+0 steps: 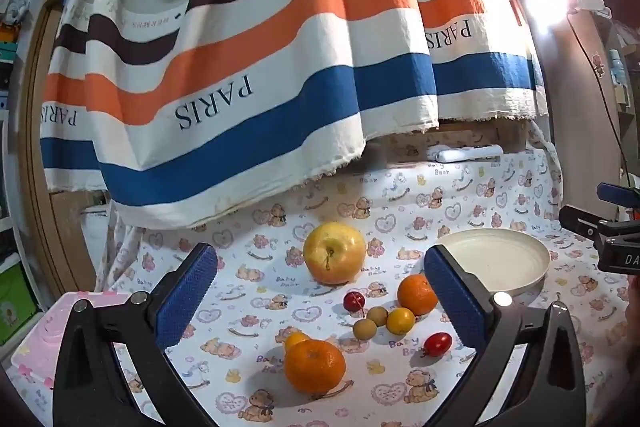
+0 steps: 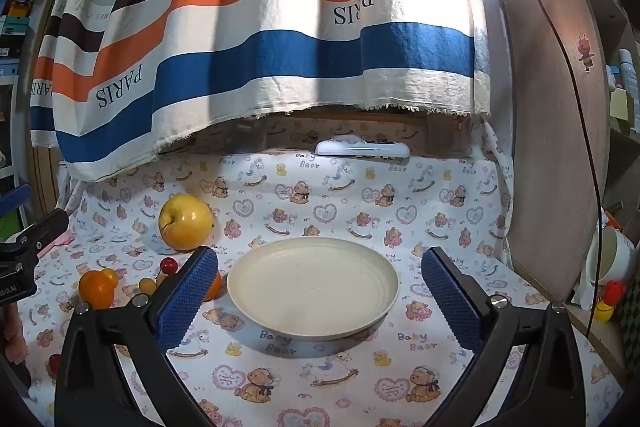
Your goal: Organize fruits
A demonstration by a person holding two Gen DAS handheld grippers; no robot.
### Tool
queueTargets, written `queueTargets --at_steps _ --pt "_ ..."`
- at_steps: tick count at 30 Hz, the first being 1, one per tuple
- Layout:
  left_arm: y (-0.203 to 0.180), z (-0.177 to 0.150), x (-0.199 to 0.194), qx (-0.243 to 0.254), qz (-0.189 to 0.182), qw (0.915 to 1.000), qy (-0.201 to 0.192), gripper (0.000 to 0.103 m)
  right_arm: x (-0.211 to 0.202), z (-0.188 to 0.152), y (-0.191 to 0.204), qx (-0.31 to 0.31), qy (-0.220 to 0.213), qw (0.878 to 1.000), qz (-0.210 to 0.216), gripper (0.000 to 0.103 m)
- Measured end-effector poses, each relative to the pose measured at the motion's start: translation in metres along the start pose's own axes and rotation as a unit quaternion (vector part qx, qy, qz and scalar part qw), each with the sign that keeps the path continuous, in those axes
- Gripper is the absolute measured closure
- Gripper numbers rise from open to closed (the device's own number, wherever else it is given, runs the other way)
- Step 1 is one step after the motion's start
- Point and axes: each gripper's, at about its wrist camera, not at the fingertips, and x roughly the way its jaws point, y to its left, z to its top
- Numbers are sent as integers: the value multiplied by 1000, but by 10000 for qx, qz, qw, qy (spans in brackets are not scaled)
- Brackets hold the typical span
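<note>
Here, the left gripper (image 1: 320,291) has its jaws wide apart and empty above scattered fruits, the yellow apple (image 1: 334,252) at 12 o'clock. The right gripper (image 2: 319,291) also stands wide apart, empty, the cream plate (image 2: 313,293) between its fingers.

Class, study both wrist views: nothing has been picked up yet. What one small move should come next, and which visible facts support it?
Probably ease the left gripper forward and down over the near orange. Its jaws stand wide open and empty, that orange lies closest between them, and the plate has no fruit on it, with the right gripper open in front of it.
</note>
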Motion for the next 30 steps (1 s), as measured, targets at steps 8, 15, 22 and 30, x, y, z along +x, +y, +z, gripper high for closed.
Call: queueTargets --at_steps 8,15,22,30 --pt "7 -2 3 -167 -17 9998 51 0 0 0 0 -33 48 10000 -8 0" --pt "11 -4 5 -251 -13 9996 88 0 0 0 -1 -13 14 10000 -14 0" --pt "12 -6 5 -256 -13 9996 92 0 1 -1 0 -11 30 10000 -19 0" --pt "13 -5 7 -202 61 9997 139 0 1 -1 -1 -8 43 10000 -22 0"
